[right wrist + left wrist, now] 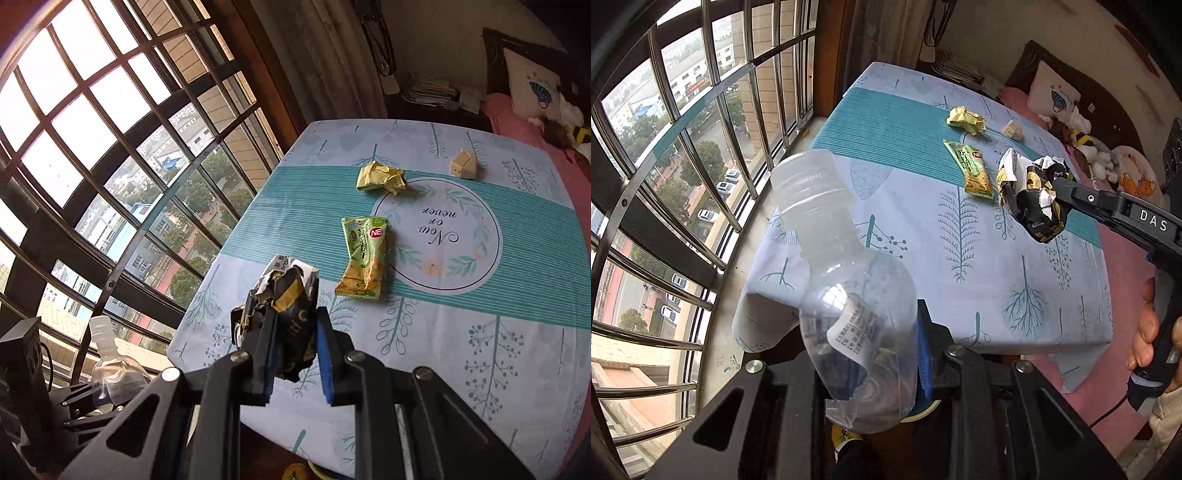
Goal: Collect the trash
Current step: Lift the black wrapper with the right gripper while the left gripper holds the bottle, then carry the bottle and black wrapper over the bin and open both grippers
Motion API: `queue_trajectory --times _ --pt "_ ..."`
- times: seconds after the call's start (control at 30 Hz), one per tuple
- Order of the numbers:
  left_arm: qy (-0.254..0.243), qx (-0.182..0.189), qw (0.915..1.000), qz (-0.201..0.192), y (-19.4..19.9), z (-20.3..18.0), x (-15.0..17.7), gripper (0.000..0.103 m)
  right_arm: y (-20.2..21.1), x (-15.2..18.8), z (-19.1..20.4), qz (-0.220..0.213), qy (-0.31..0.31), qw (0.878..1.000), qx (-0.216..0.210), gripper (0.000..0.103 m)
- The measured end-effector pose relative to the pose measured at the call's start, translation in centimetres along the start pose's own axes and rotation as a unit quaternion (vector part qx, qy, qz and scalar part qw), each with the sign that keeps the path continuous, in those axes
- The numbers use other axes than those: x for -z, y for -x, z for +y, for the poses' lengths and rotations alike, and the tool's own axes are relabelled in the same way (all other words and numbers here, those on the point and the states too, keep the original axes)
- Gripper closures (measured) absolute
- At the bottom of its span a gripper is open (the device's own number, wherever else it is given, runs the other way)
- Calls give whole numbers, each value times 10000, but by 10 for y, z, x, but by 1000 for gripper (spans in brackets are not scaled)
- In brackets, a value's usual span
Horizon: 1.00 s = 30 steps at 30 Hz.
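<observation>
My left gripper (882, 354) is shut on a clear plastic bottle (849, 280) with a white cap, held beside the table's near left corner; the bottle also shows in the right wrist view (114, 373). My right gripper (295, 350) is shut on a crumpled black and gold wrapper (284, 306), held above the table; the wrapper also shows in the left wrist view (1034, 195). On the table lie a green snack packet (364, 256), a crumpled yellow paper (380, 177) and a small cream carton (463, 164).
The table (480, 350) has a blue and white tree-print cloth. A barred window (665, 184) and its sill run along the left. A bed with pink cover, pillow and soft toys (1089, 147) lies beyond the table on the right.
</observation>
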<state>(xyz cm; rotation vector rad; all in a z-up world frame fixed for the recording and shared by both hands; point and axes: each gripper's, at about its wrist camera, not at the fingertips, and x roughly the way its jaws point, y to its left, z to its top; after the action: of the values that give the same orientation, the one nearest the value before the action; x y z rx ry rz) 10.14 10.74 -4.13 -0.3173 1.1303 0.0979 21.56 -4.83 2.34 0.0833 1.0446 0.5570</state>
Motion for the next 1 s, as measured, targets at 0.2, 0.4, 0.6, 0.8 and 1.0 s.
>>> queue_trajectory --times 0.2,0.4,0.6,0.8,1.0 --pt "-426 170 9983 367 -9 -5 46 80 24 83 13 116 -164 9997 137 84" --pt "-758 407 9922 907 -34 -30 95 80 24 174 11 682 -464 9956 450 84" --pt "-940 708 9848 1280 -70 -54 135 80 3 243 -19 1117 -1043 9861 652 84" --pt "-954 828 9785 1629 -136 -68 169 80 -46 300 -65 1380 -1582 9750 722 84" --pt "-1186 573 9714 1973 -226 -82 202 78 -117 344 -112 1608 -1852 9663 784 83"
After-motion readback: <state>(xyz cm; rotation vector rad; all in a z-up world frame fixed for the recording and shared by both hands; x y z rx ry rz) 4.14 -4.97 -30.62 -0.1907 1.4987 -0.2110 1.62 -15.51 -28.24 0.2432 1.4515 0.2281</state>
